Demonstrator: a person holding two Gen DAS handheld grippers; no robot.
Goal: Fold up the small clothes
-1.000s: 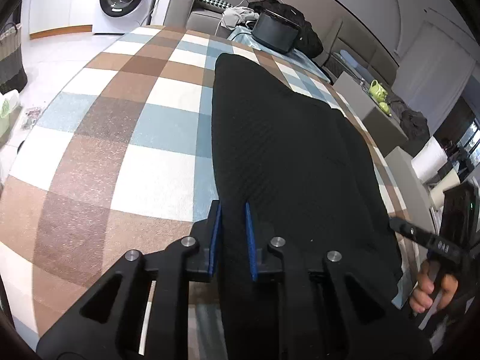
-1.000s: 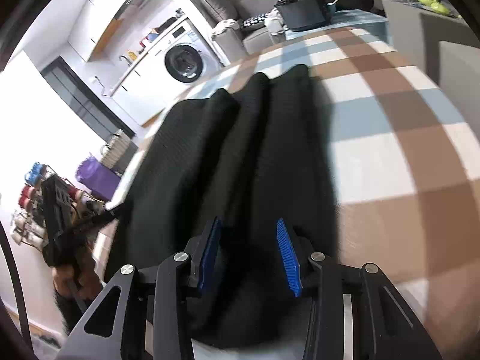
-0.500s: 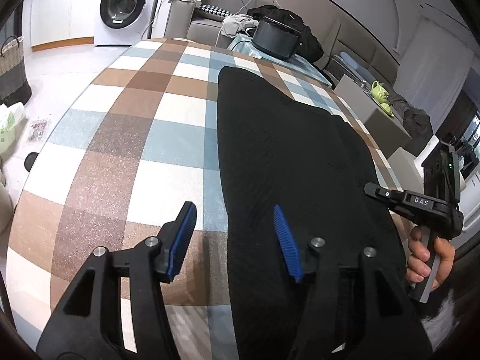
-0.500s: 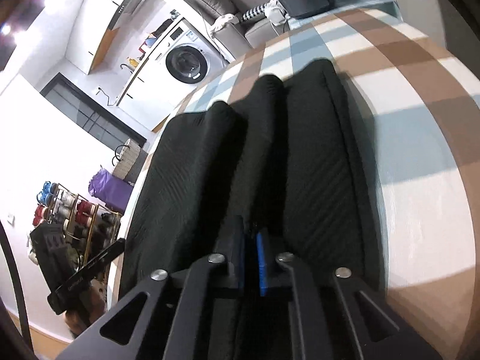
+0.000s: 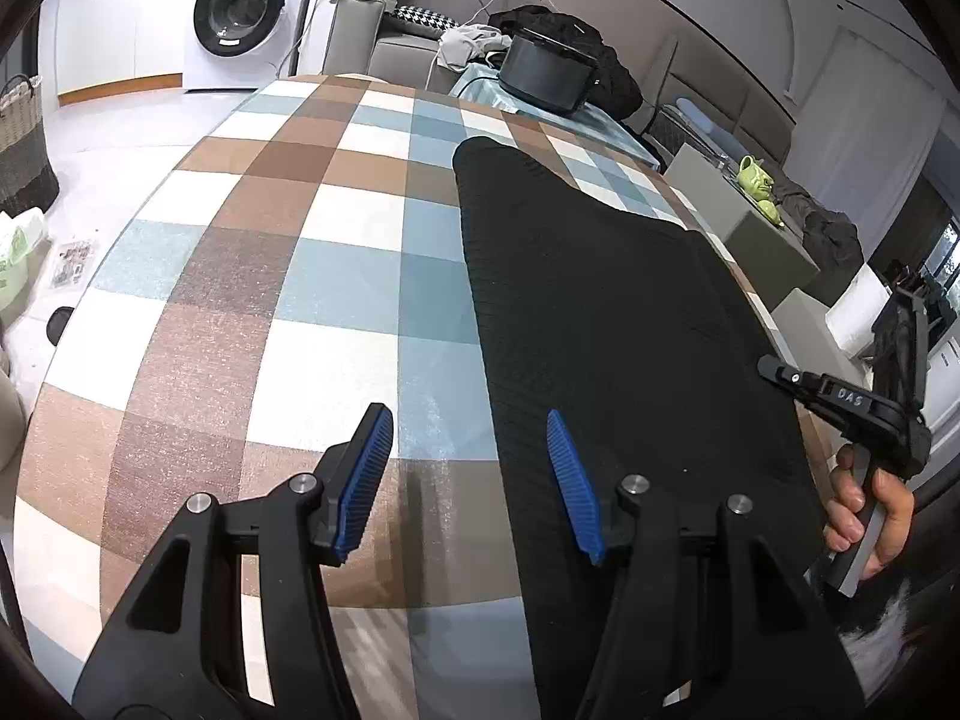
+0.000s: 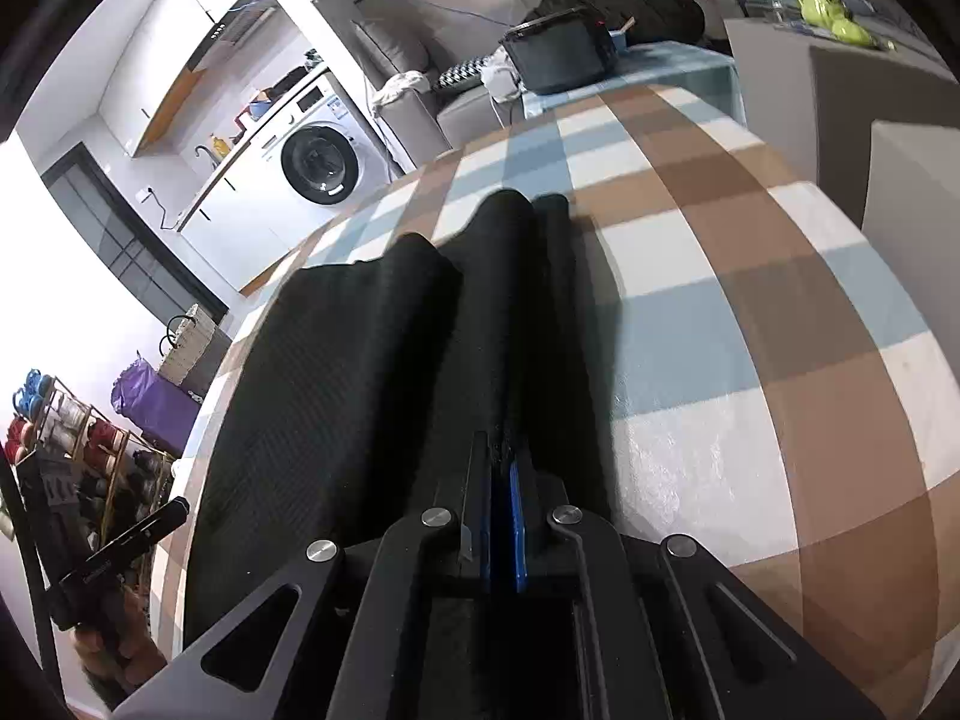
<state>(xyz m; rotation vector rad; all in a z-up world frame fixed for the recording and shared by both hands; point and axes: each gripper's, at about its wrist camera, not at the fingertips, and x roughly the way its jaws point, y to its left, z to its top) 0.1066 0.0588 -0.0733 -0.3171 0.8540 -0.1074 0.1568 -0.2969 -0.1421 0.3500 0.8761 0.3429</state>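
Observation:
A black ribbed garment (image 5: 600,312) lies lengthwise on the checked tablecloth (image 5: 312,276). My left gripper (image 5: 468,474) stands open over the garment's near left edge. One blue pad is above the cloth and the other above the garment, and neither presses on anything. In the right wrist view, my right gripper (image 6: 501,480) is shut on a pinched-up fold of the garment (image 6: 372,360), which rises in long ridges ahead of it. The left wrist view shows the right gripper (image 5: 840,402) at the garment's right edge, with a hand (image 5: 864,516) on its handle.
A black box (image 5: 546,78) sits on the blue-covered far end of the table. A washing machine (image 5: 240,12) and a grey sofa (image 5: 384,42) stand beyond it. A side table carries a green teapot (image 5: 756,177), and a wicker basket (image 5: 21,144) is on the floor at left.
My left gripper opened and let go of the garment's edge. My right gripper closed on the garment's other edge and drew it up into a ridge.

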